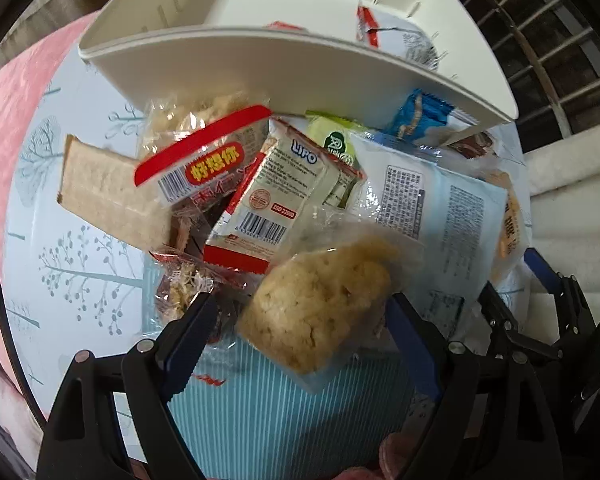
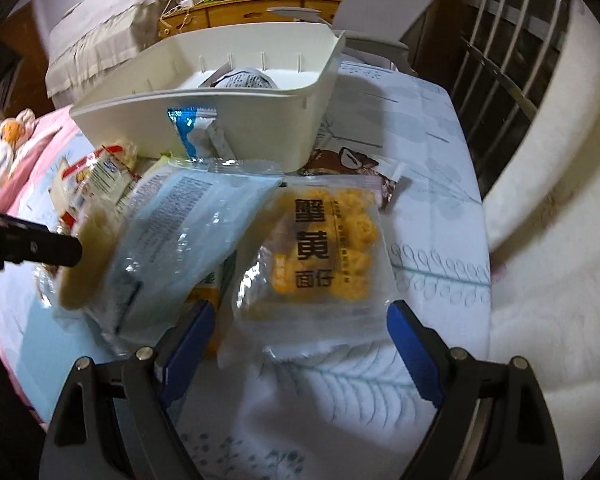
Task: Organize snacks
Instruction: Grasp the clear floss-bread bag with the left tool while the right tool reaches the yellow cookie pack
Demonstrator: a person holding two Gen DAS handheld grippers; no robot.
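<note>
A pile of snack packets lies on the table before a white plastic bin [image 1: 228,56]. My left gripper [image 1: 300,312] is open, its blue fingers either side of a clear-wrapped rice puff cake [image 1: 320,308]. Beyond it lie a red-and-white Lipo packet [image 1: 272,200], a red-banded date packet [image 1: 200,160] and a large pale blue bag [image 1: 440,208]. My right gripper [image 2: 300,320] is open just short of a clear bag of yellow puffs [image 2: 320,248]. The bin [image 2: 220,120] holds a packet [image 2: 244,80]. The pale blue bag [image 2: 172,232] lies left of the puffs.
A blue-wrapped snack [image 2: 192,132] leans on the bin's front wall. A brown packet [image 2: 352,160] lies behind the yellow puffs. A wafer bar [image 1: 108,192] lies at the pile's left. A window grille [image 2: 512,40] and a white sofa edge [image 2: 548,220] are to the right.
</note>
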